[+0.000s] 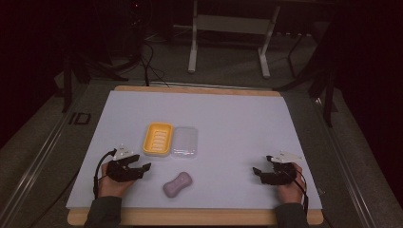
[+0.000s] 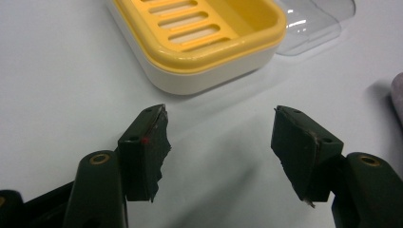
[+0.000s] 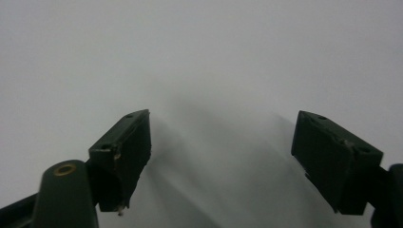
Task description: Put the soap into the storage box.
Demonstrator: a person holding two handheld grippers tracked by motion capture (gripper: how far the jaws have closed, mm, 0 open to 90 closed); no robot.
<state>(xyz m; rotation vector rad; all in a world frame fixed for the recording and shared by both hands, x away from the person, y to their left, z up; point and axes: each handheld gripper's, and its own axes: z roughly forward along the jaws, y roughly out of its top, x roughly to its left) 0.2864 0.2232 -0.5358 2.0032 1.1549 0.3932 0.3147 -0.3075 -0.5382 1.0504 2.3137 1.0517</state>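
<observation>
- The left gripper [image 1: 145, 167] sits low at the near left of the white table [image 1: 237, 118]. A hand [image 1: 111, 183] holds it.
- Its jaws stand apart with nothing between them. They point toward the middle of the table.
- The soap [image 1: 177, 184] is pale purple. It lies flat near the front edge, just to the right of the left gripper, not touching it.
- The yellow dish [image 1: 158, 138] is behind the soap, a bit farther back on the table. In the left gripper view the dish [image 2: 199, 40] is just past the jaw tips.
- The clear lid [image 1: 184, 141] lies right beside the dish, on its right side.
- The right gripper [image 1: 256, 171] is at the near right, well apart from the soap.
- Its jaws are wide and hold nothing. Bare table is under them.
</observation>
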